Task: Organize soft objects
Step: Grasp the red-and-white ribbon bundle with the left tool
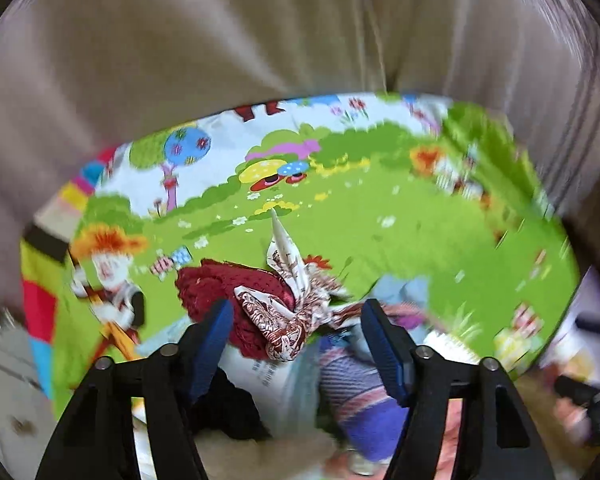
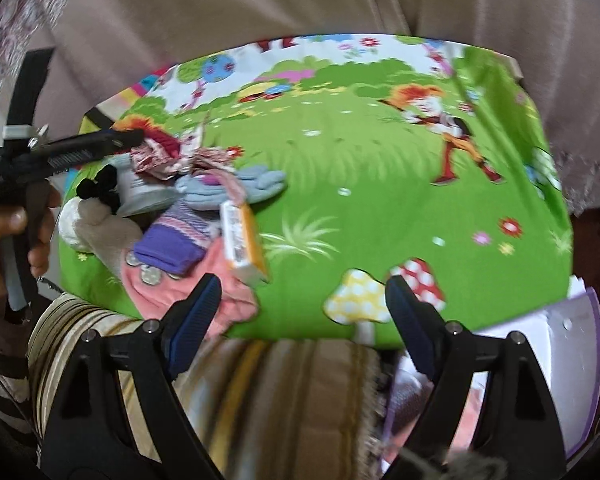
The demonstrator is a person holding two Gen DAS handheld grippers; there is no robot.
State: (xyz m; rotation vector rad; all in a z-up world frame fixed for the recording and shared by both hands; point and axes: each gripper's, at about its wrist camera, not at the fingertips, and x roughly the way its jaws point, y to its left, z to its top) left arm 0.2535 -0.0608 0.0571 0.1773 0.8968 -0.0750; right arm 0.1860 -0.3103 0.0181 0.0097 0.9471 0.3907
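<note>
A pile of soft things lies on the left part of a green cartoon mat (image 2: 380, 200). It holds a white-and-brown patterned cloth (image 1: 284, 320), a dark red knitted piece (image 1: 216, 284), a purple striped sock (image 2: 176, 240), a blue-grey glove (image 2: 252, 184), a pink cloth (image 2: 188, 296) and a beige plush (image 2: 92, 220). My left gripper (image 1: 296, 308) is open, its blue pads on either side of the patterned cloth. From the right wrist view the left gripper (image 2: 132, 138) hovers over the pile's far side. My right gripper (image 2: 302, 312) is open and holds nothing, over the mat's near edge beside the pink cloth.
An orange-and-white box (image 2: 242, 240) and a few coins (image 2: 148, 276) lie among the pile. Beige cushions (image 2: 300, 0) rise behind the mat. Striped fabric (image 2: 260, 392) lies below the mat's near edge, and a white-and-purple box (image 2: 560, 340) stands at lower right. A hand (image 2: 4, 228) holds the left gripper's handle.
</note>
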